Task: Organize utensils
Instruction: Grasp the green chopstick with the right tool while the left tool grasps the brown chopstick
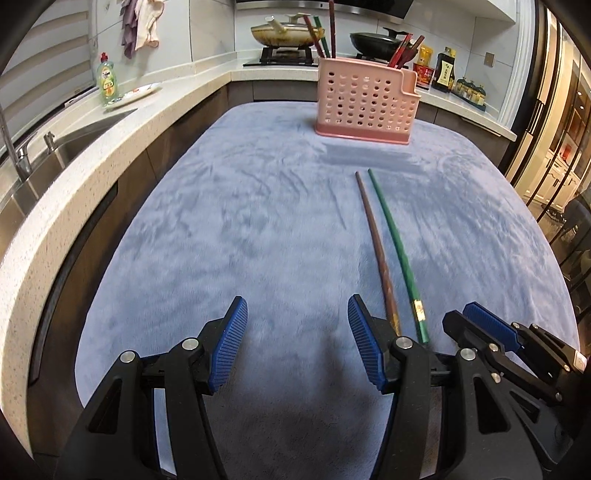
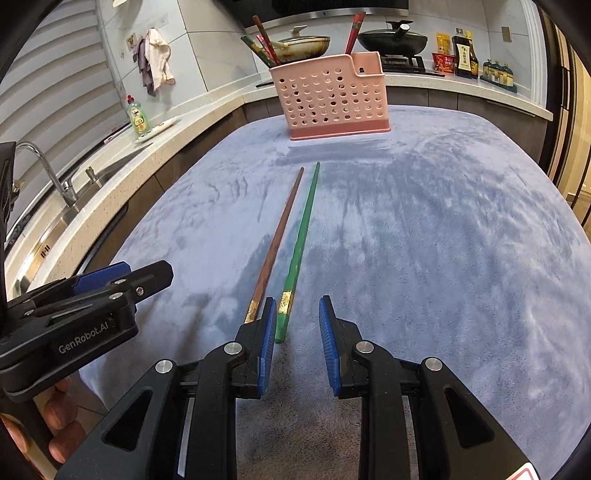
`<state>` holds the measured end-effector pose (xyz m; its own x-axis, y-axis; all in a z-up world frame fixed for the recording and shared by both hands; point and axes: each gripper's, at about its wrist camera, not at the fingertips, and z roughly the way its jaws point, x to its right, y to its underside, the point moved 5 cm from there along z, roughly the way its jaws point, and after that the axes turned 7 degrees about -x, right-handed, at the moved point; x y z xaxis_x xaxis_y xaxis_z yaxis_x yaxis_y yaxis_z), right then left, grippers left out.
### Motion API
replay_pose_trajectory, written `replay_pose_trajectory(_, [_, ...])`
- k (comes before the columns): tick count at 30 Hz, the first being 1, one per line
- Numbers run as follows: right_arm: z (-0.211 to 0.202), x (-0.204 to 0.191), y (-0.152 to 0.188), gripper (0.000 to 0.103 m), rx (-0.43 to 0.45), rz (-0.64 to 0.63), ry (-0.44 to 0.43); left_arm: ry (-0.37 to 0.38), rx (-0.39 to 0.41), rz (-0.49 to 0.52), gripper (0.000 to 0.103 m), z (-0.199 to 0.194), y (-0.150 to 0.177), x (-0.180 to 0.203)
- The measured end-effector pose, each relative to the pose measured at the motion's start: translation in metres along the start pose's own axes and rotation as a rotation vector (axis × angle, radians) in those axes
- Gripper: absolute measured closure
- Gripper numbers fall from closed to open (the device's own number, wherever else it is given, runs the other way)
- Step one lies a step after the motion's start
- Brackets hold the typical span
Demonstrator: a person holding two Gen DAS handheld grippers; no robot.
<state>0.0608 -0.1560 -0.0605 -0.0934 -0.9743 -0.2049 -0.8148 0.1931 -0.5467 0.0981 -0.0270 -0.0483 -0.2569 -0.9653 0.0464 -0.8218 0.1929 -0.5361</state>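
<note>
A brown chopstick and a green chopstick lie side by side on the blue-grey cloth, pointing at a pink perforated holder at the far end, which holds several chopsticks. My left gripper is open and empty, just left of the chopsticks' near ends. My right gripper is open, low over the cloth, with the green chopstick's near end between its fingers; the brown one lies just left of it. The holder also shows in the right wrist view.
A stone counter with a sink, tap and green soap bottle runs along the left. Pans sit on the stove behind the holder. Sauce bottles stand at the back right.
</note>
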Motion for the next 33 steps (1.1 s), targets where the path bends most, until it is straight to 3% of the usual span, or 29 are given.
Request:
replay_pose_trajectory(22, [0.030,-0.004,0.005,0.079,-0.046,-0.019,0.020,-0.004,-0.036,-0.005,0.045,0.009,0.012,-0.004])
replay_pose_trajectory(28, [0.031,-0.002,0.006,0.084,-0.041,-0.024,0.029,-0.001,-0.042,-0.004,0.043,0.010,0.014,-0.002])
replay_pose_trajectory(31, [0.030,0.002,0.008,0.096,-0.042,-0.019,0.036,0.003,-0.048,-0.002,0.042,0.012,0.015,0.000])
replay_pose_trajectory(33, [0.027,0.008,0.009,0.096,-0.042,0.002,0.025,0.008,-0.049,0.001,0.040,0.012,0.015,0.002])
